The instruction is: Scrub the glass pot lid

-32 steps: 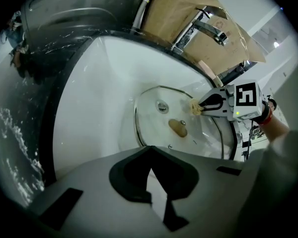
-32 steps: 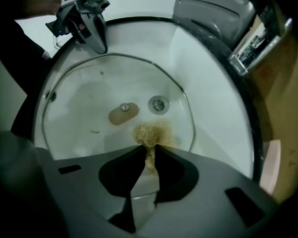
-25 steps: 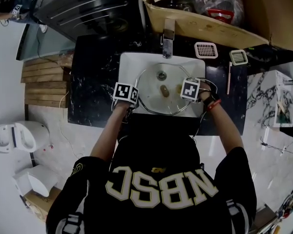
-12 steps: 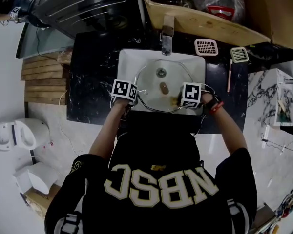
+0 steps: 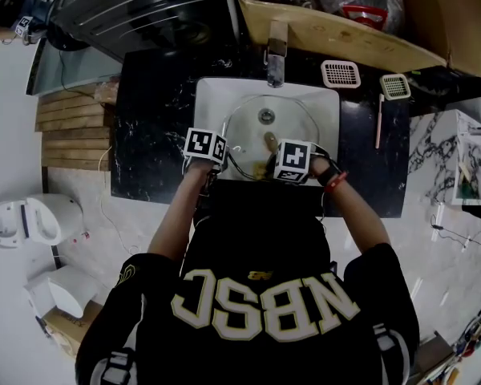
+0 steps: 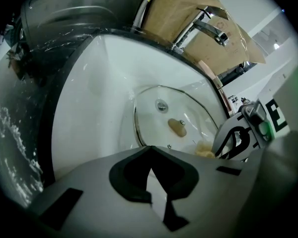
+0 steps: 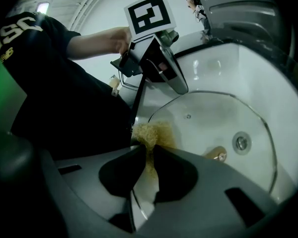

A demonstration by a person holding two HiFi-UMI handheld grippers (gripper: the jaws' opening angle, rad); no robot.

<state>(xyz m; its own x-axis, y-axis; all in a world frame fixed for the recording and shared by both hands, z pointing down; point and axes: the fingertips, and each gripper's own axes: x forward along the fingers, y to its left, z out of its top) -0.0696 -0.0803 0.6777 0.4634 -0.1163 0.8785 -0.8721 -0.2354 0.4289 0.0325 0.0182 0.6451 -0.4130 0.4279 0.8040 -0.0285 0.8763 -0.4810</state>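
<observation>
A glass pot lid [image 5: 287, 119] with a brown knob [image 5: 269, 140] lies in the white sink [image 5: 210, 95]. My left gripper [image 5: 227, 156] is shut on the lid's left rim; in the left gripper view its jaws [image 6: 150, 150] meet where the metal rim [image 6: 135, 125] runs in. My right gripper [image 5: 266, 169] is shut on a yellowish scrub pad [image 7: 151, 132], which presses on the lid [image 7: 223, 118] near its closest edge. The right gripper view shows the left gripper [image 7: 181, 88] at the rim. The pad [image 6: 205, 150] also shows in the left gripper view.
A chrome faucet [image 5: 275, 62] overhangs the sink's far side, above the drain [image 7: 241, 143]. Black marble counter [image 5: 156, 135] surrounds the sink. Two small strainers [image 5: 341, 74] [image 5: 394, 87] and a thin stick [image 5: 378, 127] lie at the right. A cardboard box [image 5: 345, 38] stands behind.
My right gripper has slid the pad from the lid's right side leftward and nearer, to the lid's close edge. The left gripper has held still on the rim.
</observation>
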